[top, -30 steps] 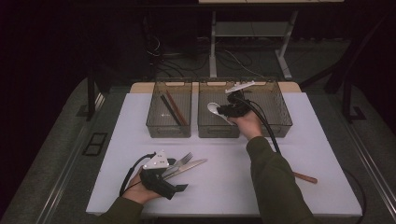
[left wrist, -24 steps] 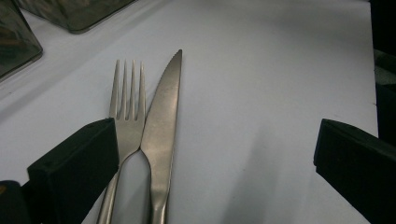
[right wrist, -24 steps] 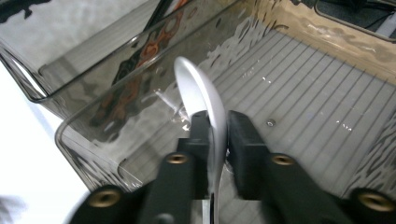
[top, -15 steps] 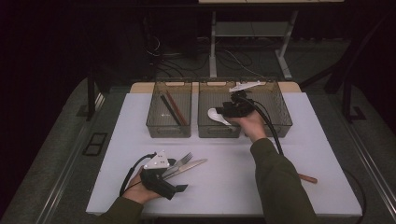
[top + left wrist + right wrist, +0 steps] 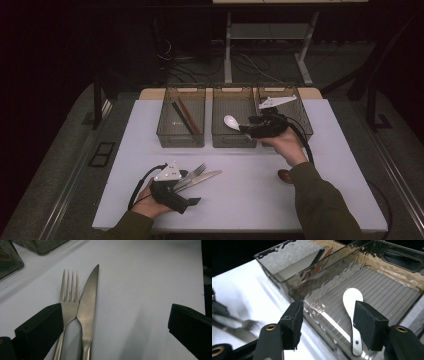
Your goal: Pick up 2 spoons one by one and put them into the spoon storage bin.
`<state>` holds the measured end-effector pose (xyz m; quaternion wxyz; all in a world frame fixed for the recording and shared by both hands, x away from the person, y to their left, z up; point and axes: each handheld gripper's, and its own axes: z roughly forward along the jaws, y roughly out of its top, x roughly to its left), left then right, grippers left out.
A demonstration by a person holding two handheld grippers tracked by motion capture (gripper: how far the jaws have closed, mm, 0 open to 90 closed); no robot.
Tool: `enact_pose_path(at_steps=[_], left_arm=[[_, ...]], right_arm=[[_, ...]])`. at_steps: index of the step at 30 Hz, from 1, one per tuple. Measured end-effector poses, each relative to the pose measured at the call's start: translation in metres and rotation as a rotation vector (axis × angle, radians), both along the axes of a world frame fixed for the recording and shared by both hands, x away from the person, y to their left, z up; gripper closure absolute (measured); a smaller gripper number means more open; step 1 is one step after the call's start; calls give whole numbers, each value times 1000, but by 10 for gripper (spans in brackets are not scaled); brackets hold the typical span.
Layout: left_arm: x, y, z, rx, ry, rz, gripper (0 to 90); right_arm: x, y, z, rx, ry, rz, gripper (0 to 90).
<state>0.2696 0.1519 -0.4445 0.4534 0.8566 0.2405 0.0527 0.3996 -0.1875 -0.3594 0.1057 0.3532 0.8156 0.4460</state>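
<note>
A white table in a dark room carries three clear bins, and the white spoon lies flat in the middle bin. The right gripper hangs over that bin's right edge, its jaws just opened and empty, the spoon below and beyond them. The left gripper rests wide open, a fork and knife between its jaws.

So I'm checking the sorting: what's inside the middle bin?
A white spoon lies on the ribbed floor of the middle bin. The right gripper hides part of its handle and the near corner.
</note>
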Motion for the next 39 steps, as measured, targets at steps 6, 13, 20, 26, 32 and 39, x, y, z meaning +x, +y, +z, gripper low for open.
enact_pose_path(at_steps=[6,13,20,26,32,39], left_arm=[[-1,0,0,1,-1,2,0],[-1,0,0,0,0,4,0],[0,1,0,14,-3,-4,0],[0,1,0,22,-3,-4,0],[-1,1,0,23,-4,-5,0],[-1,0,0,31,-6,-3,0]], right_arm=[[-18,-11,-3,-14,19,17,377],[-42,-28,-10,-13,19,32,339],[-66,-48,-16,18,19,35,327],[-86,-64,-23,4,3,39,327],[-99,-83,-33,1,17,19,331],[-109,-102,-50,-29,55,-11,337]])
